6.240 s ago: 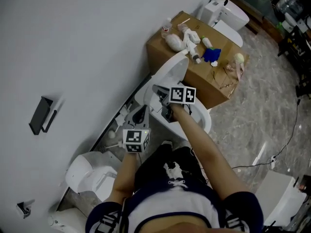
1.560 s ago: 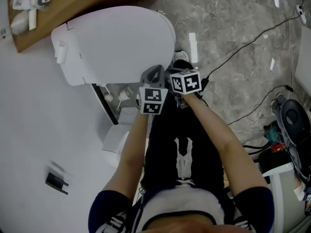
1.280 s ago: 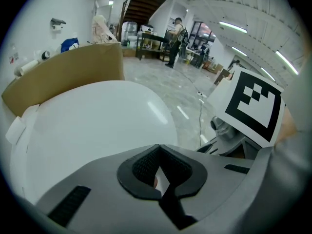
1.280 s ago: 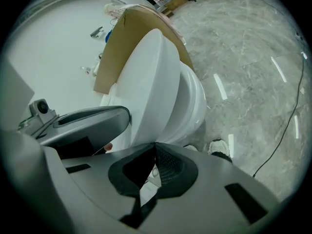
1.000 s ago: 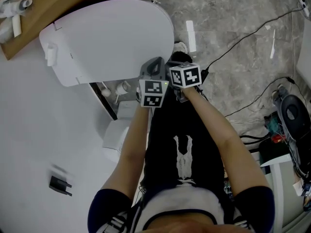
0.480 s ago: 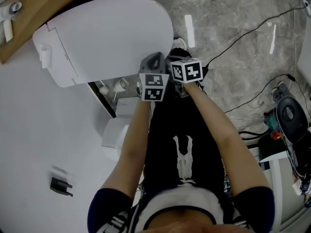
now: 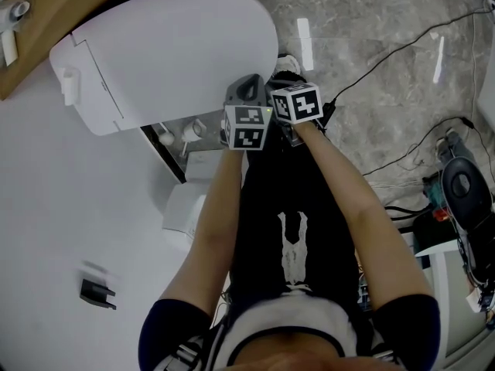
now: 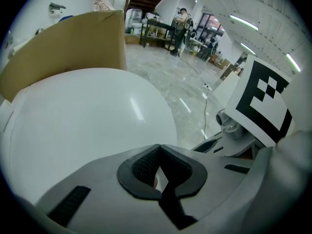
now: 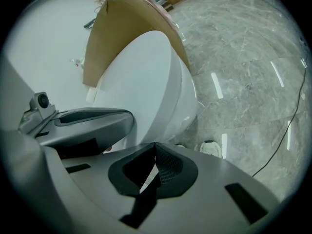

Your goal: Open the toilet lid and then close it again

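Observation:
The white toilet lid lies flat and closed over the bowl at the upper left of the head view. My left gripper and right gripper hang side by side just off the lid's front rim, above the person's legs. Neither touches the lid. In the left gripper view the jaws are shut on nothing, with the lid broad and close ahead. In the right gripper view the jaws are also shut and empty, the toilet stands beyond, and the left gripper shows at the left.
A brown cardboard box stands behind the toilet against the white wall. Pipes and valves and a small white box sit beside the bowl. Cables run over the marble floor at the right. A black holder hangs on the wall.
Several seconds ago the lid stood raised with both grippers at it; now it lies closed. Over the last second both grippers sank a little, still shut and side by side.

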{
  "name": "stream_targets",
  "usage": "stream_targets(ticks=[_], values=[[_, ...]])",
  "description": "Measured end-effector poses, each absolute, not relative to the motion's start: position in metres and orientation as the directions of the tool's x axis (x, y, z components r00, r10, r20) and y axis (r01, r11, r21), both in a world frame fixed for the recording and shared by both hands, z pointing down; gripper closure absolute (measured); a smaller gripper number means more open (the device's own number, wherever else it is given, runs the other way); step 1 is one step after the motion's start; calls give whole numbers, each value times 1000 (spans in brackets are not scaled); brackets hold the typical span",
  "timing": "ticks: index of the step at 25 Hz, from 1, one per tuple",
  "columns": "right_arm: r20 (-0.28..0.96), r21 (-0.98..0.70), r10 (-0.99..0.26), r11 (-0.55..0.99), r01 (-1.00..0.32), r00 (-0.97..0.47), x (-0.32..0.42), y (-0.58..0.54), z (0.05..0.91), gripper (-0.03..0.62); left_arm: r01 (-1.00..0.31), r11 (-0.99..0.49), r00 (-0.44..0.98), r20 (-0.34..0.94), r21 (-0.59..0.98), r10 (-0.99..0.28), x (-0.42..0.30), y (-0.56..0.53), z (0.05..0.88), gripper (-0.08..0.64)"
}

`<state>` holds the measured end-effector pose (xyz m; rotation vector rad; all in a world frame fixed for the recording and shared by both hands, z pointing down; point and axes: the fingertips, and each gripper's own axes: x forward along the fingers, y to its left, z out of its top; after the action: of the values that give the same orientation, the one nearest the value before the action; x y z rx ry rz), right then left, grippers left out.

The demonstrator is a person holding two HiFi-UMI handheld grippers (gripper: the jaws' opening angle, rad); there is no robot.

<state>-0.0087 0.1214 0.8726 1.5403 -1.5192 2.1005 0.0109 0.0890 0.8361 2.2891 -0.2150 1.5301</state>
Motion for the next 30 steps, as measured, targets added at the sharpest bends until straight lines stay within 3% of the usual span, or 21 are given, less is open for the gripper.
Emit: stream_targets(ticks=[7, 18, 30], values=[[787, -610, -460, -476, -634, -412, 10, 119, 851, 584, -329, -916, 456, 888, 228, 57, 23, 83, 811, 554], [651, -609, -727, -328, -722, -219, 53, 89, 705, 584, -323, -912, 601, 799, 253, 9, 35, 77, 693, 554], [533, -589, -811, -150, -794, -242, 43, 86, 565, 584, -338, -902, 717, 695, 268, -61, 19, 70, 557, 554]])
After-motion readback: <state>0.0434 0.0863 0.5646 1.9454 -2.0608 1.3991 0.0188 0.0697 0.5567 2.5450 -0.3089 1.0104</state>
